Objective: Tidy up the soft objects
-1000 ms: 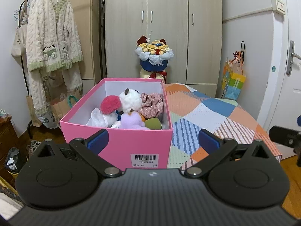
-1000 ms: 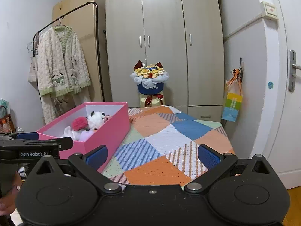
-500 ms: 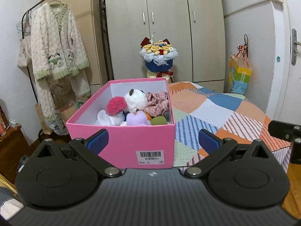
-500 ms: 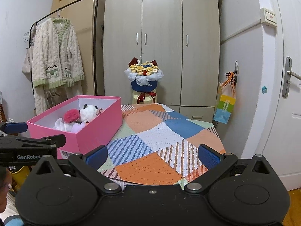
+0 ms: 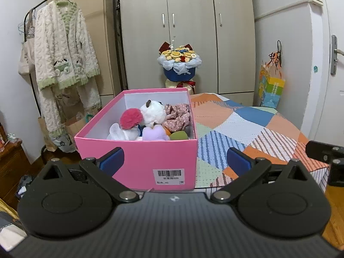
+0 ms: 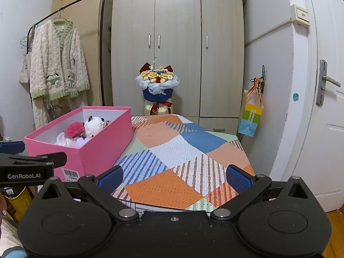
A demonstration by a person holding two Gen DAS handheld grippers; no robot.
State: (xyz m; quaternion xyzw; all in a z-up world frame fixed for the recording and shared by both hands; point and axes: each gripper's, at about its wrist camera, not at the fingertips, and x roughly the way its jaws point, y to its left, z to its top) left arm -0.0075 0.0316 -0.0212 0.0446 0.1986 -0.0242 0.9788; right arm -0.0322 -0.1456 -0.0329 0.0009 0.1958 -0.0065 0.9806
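A pink box (image 5: pixel 137 157) (image 6: pixel 101 142) stands on the left part of a patchwork-covered table (image 5: pixel 247 129) (image 6: pixel 182 157). Inside lie several soft things: a white plush (image 5: pixel 153 112) (image 6: pixel 94 123), a red pompom (image 5: pixel 130 118) (image 6: pixel 74 129), a floral scrunchie (image 5: pixel 178 116), a lilac plush (image 5: pixel 154 133) and a green piece (image 5: pixel 179 135). My left gripper (image 5: pixel 175 161) hangs open just short of the box's near wall, holding nothing. My right gripper (image 6: pixel 174 175) is open over the table's near edge, right of the box, also empty.
A flower bouquet (image 5: pixel 179 63) (image 6: pixel 158 83) stands behind the table before a wardrobe (image 6: pixel 178 43). A knitted robe (image 5: pixel 64 64) hangs on a rack at left. A colourful bag (image 6: pixel 250 116) hangs near a white door (image 6: pixel 322 107) at right.
Both grippers have drawn back and risen a little from the table; the box looks smaller and farther. Both stay open and empty. The box's contents have not moved.
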